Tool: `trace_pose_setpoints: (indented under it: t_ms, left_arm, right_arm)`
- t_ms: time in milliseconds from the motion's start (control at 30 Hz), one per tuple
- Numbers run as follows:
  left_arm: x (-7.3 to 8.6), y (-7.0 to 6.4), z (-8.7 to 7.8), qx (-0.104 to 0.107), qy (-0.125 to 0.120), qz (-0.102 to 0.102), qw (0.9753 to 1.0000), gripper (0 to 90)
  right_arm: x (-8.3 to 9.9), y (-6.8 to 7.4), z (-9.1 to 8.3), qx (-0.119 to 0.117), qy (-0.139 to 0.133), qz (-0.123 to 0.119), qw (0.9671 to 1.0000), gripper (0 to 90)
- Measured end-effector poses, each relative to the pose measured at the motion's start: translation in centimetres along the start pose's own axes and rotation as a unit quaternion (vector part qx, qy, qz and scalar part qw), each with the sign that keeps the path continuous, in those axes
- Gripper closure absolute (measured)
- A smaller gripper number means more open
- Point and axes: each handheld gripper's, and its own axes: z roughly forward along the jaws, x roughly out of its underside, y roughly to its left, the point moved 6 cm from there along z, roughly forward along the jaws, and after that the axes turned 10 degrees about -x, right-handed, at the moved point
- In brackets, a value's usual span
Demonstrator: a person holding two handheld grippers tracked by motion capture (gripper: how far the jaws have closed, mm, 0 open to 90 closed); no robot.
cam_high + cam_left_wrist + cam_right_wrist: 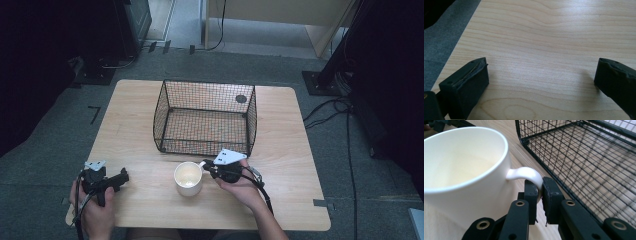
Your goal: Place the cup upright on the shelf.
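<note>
Right gripper (539, 191) pinches the curved handle of the white ceramic mug (461, 170) beside the black wire-mesh basket (584, 157); left gripper (541, 77) hovers spread wide above the light wooden table (549, 37).

This looks like a lab or test room rather than a home: a small wooden table (150, 100) stands alone on grey carpet (50, 150), with black stands (327, 70) and dark equipment crowding in on both sides. Cables (330, 112) trail loose across the floor to the right, and tape marks (95, 114) sit on the carpet beside the table.
</note>
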Motion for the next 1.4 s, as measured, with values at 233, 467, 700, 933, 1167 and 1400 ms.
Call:
trace_pose_setpoints:
  t_ms: [233, 467, 700, 933, 1167, 1400]
  left_arm:
    - [0.0, 0.0, 0.0, 0.000, 0.000, 0.000, 1.0000, 0.0]
    - [0.0, 0.0, 0.0, 0.000, 0.000, 0.000, 1.0000, 0.0]
    - [0.0, 0.0, 0.0, 0.000, 0.000, 0.000, 1.0000, 0.0]
    - [0.0, 0.0, 0.0, 0.000, 0.000, 0.000, 1.0000, 0.0]
    - [0.0, 0.0, 0.0, 0.000, 0.000, 0.000, 1.0000, 0.0]
    - [0.0, 0.0, 0.0, 0.000, 0.000, 0.000, 1.0000, 0.0]
  right_arm:
    - [1.5, 1.1, -2.3, -0.024, 0.012, 0.001, 0.9996, 80.6]
    - [2.2, 3.0, -3.0, -0.071, 0.035, -0.008, 0.9968, 77.5]
    - [1.9, 5.3, -2.0, -0.132, 0.049, -0.037, 0.9894, 69.8]
    - [0.7, 5.6, -0.9, -0.116, 0.046, -0.031, 0.9917, 78.2]
    - [-0.5, 5.7, -0.7, -0.090, 0.027, -0.031, 0.9951, 80.5]
    - [-1.4, 5.4, -1.3, -0.076, 0.016, -0.025, 0.9966, 80.6]
